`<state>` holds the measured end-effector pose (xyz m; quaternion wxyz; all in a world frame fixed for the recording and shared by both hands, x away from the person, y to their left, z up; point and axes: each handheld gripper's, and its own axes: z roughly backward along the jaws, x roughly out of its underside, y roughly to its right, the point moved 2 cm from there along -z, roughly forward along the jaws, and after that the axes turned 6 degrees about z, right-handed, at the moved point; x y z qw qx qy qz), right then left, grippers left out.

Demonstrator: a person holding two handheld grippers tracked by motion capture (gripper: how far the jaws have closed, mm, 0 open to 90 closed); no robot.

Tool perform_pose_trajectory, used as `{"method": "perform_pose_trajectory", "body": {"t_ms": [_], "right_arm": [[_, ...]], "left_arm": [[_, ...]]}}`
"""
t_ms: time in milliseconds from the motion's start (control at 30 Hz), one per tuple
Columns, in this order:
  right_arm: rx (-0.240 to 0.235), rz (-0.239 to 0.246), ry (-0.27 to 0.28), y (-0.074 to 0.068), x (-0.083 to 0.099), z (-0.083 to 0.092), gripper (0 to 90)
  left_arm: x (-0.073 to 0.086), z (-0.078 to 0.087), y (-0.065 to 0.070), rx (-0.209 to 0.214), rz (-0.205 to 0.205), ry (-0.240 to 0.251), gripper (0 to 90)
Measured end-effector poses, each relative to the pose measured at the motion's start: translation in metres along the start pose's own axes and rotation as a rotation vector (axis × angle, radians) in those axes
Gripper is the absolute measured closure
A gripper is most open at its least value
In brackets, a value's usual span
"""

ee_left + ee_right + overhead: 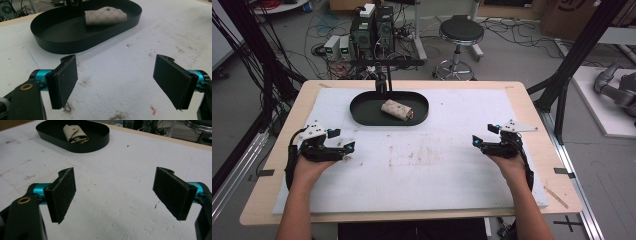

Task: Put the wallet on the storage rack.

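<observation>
Both grippers empty, pouch waiting in the tray

Your left hand-held gripper (346,148) and right hand-held gripper (475,141) gape wide over the desk (437,170); ahead of both, the rolled fabric pouch (396,109) lies in the black tray (362,114) (probably soft, light). Pinch it across the middle.

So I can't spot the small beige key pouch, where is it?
The key pouch lies inside the black oval tray at the far middle of the table in the high view, toward the tray's right half, well ahead of both grippers.
</observation>
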<state>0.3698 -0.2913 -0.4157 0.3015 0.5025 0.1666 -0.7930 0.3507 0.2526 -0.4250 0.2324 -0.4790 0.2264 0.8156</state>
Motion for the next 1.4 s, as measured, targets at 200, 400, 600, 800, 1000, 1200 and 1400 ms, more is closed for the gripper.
{"method": "perform_pose_trajectory", "body": {"t_ms": [200, 400, 600, 800, 1000, 1200, 1400], "right_arm": [[0.026, -0.029, 0.006, 0.006, 0.016, 0.008, 19.1], [0.043, -0.054, -0.004, 0.010, 0.026, 0.010, 19.1], [0.043, -0.061, -0.011, 0.012, 0.028, 0.007, 19.1], [0.049, -0.066, -0.010, 0.013, 0.029, 0.008, 19.1], [0.049, -0.066, -0.015, 0.013, 0.030, 0.007, 19.1], [0.044, -0.062, -0.024, 0.013, 0.031, 0.005, 19.1], [0.041, -0.062, -0.028, 0.013, 0.031, 0.004, 19.1]], "left_arm": [[0.000, -0.004, 0.000, -0.004, 0.000, -0.005, 19.7], [0.000, -0.009, 0.005, 0.010, -0.014, -0.018, 19.7], [0.002, -0.011, 0.008, 0.023, -0.016, -0.026, 19.7], [0.001, -0.010, 0.008, 0.017, -0.014, -0.020, 19.7], [0.001, -0.011, 0.008, 0.018, -0.015, -0.029, 19.7], [0.002, -0.011, 0.007, 0.017, -0.010, -0.034, 19.7], [0.002, -0.012, 0.007, 0.021, -0.003, -0.033, 19.7]]}}
